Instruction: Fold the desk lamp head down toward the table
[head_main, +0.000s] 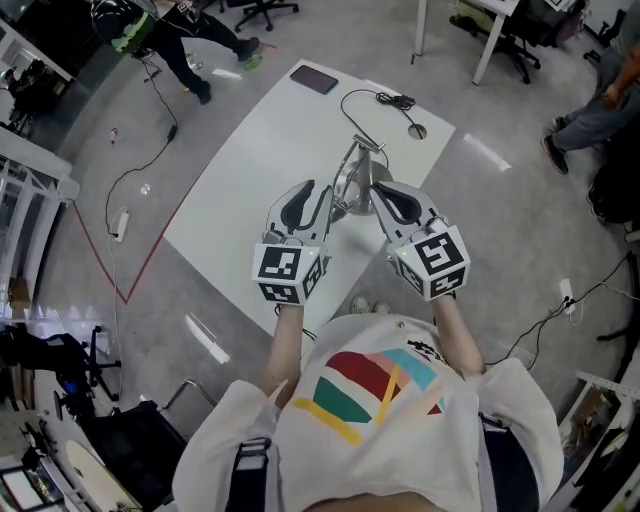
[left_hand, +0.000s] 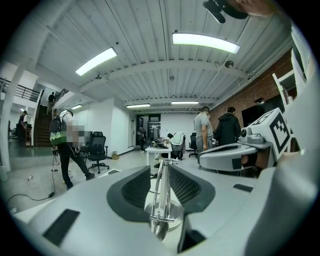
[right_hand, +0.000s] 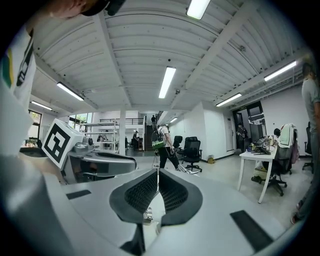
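Note:
A silver desk lamp (head_main: 352, 172) stands on the white table (head_main: 250, 190), its round base between my two grippers. My left gripper (head_main: 318, 198) comes at it from the left. In the left gripper view the jaws (left_hand: 161, 187) are closed on the lamp's twin-rod arm (left_hand: 161, 200), with the base disc just below. My right gripper (head_main: 382, 192) meets the lamp from the right. In the right gripper view its pads (right_hand: 157, 187) are pressed together on a thin silver part of the lamp (right_hand: 158, 175). Both grippers point nearly level.
A black cable with a plug (head_main: 398, 100) curls behind the lamp, beside a round grommet (head_main: 417, 131). A dark flat device (head_main: 314, 78) lies at the table's far corner. People stand on the floor at the top left (head_main: 170, 40) and right (head_main: 600, 110); office chairs stand beyond.

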